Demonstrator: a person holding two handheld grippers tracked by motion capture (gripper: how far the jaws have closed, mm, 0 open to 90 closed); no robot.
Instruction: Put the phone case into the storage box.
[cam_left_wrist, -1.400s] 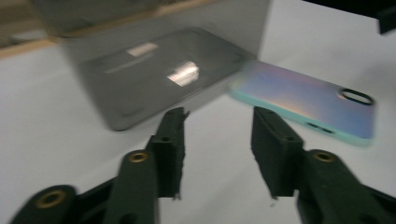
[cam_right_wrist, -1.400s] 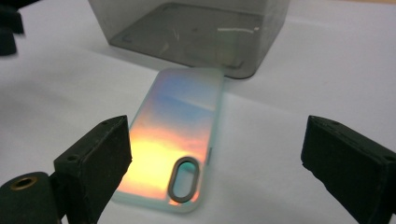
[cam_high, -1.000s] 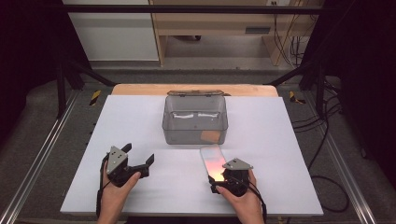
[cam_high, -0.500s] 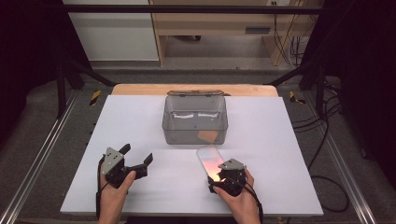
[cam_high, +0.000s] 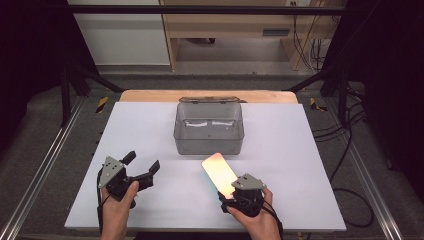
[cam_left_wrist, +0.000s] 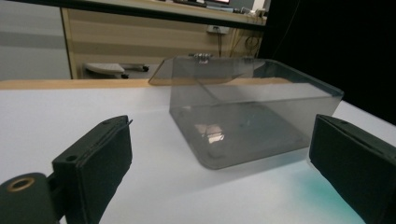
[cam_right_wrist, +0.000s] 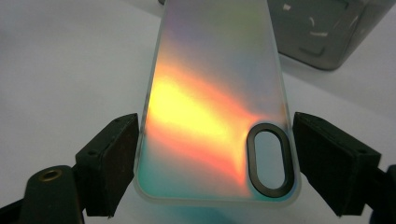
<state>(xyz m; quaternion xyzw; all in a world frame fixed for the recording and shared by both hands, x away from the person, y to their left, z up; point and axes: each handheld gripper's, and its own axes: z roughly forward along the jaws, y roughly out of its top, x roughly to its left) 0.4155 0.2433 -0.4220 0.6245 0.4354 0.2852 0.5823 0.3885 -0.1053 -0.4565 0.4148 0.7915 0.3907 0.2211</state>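
The right hand-held gripper (cam_high: 231, 196) is clamped on an iridescent, translucent phone case (cam_high: 219, 173) that glows orange and yellow with teal edges. In the right gripper view its two black jaws press against the long sides of the phone case (cam_right_wrist: 215, 93) near the end with the black-rimmed oval camera cutout (cam_right_wrist: 268, 156), which sits close to the jaw on that view's right. The case stretches forward and away from this hand-held gripper, lifted above the white tabletop (cam_high: 280, 145), its far end pointing toward a clear grey rectangular plastic box (cam_high: 209, 128) that stands just beyond it.

The left hand-held gripper (cam_high: 142, 165) has its jaws spread wide with nothing between them. In the left gripper view the two black pads frame bare tabletop (cam_left_wrist: 70, 112), and the plastic box (cam_left_wrist: 252, 116) stands ahead of the jaws and somewhat toward the pad on that view's right, its lid tipped back behind it. This hand-held gripper is well apart from the case and the other hand-held gripper.
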